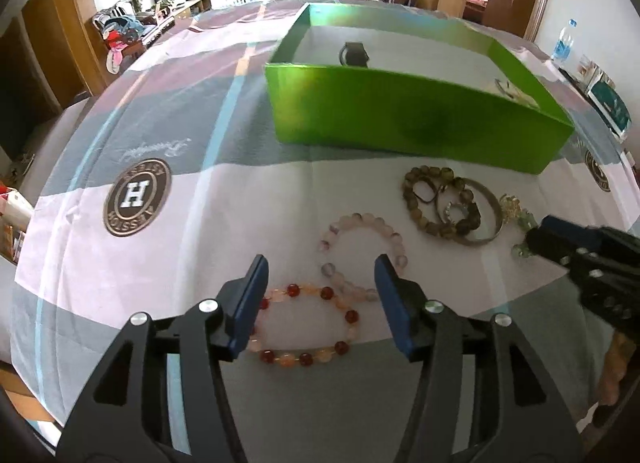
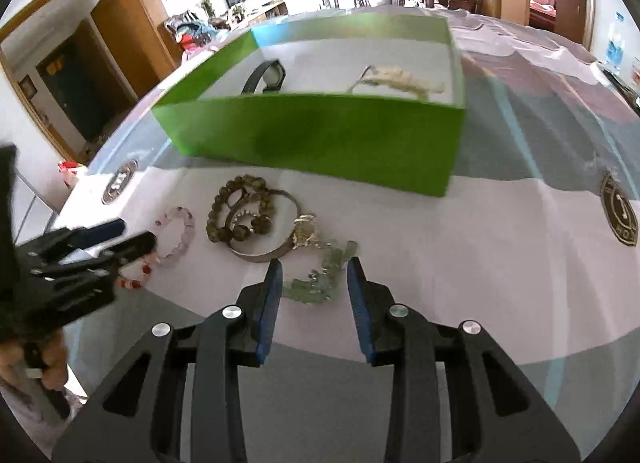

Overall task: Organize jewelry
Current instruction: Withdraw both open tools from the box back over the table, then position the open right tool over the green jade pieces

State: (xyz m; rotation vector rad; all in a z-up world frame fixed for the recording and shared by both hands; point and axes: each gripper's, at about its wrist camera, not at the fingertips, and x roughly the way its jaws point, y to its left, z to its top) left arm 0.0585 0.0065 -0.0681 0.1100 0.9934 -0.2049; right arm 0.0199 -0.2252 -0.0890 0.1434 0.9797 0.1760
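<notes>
Left gripper (image 1: 320, 283) is hanging low over the tablecloth (image 1: 200, 223) with its jaws spread wide, gripping nothing. The red-and-orange bead bracelet (image 1: 306, 323) is lying flat on the cloth in the gap between its blue pads (image 1: 250, 305), not touching either as far as can be seen. Just beyond the fingertips, a pale pink bead bracelet (image 1: 362, 251) is resting on the cloth, its near edge meeting the red-and-orange one.

Right gripper (image 2: 314, 283) is also sitting wide open and holding nothing. A pale green stone bracelet (image 2: 320, 279) is lying on the cloth between its fingertips; contact with the pads cannot be determined. Just beyond it, a gold-coloured chain piece (image 2: 304, 229) is lying against a silver bangle (image 2: 272, 253), and a dark brown bead bracelet (image 2: 240, 211) is overlapping the bangle, with small rings inside the cluster.

Farther out, the green box (image 2: 320, 139) is standing open on the cloth. Inside it, a black-strapped watch (image 2: 268, 77) is lying toward the left and a whitish beaded piece (image 2: 404, 79) toward the right.

A round logo with an "H" (image 1: 137, 197) is printed on the cloth, left of the left gripper.
</notes>
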